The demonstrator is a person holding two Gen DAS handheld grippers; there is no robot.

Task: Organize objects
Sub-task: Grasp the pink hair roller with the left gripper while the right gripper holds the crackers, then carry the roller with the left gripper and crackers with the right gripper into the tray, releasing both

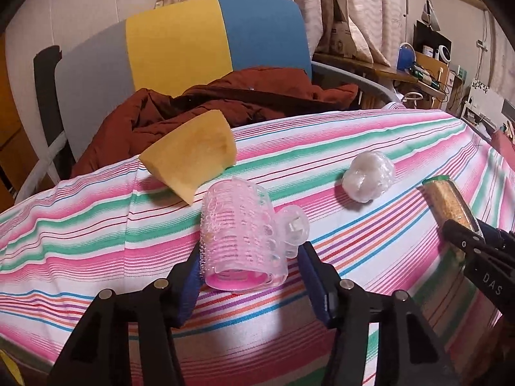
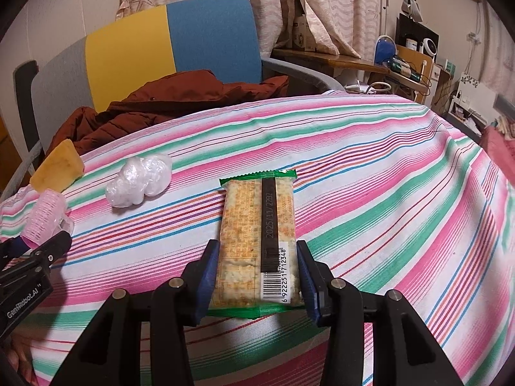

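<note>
A pink hair roller with a clear clip (image 1: pixel 241 234) lies on the striped tablecloth (image 1: pixel 96 241) between the fingers of my left gripper (image 1: pixel 249 273); the left pad touches it, the right pad stands a little off. It also shows in the right wrist view (image 2: pixel 45 218). My right gripper (image 2: pixel 257 273) is shut on a cracker packet (image 2: pixel 257 241) with a green wrapper edge and barcode; the packet also shows in the left wrist view (image 1: pixel 450 206). A yellow sponge (image 1: pixel 193 154) and a crumpled clear plastic ball (image 1: pixel 368 175) lie farther back.
A grey, yellow and blue chair (image 1: pixel 193 41) holds a rust-brown jacket (image 1: pixel 225 99) behind the table. A cluttered wooden desk (image 2: pixel 370 64) stands at the back right by the curtains. The sponge (image 2: pixel 58 167) and plastic ball (image 2: pixel 138 181) lie left of the packet.
</note>
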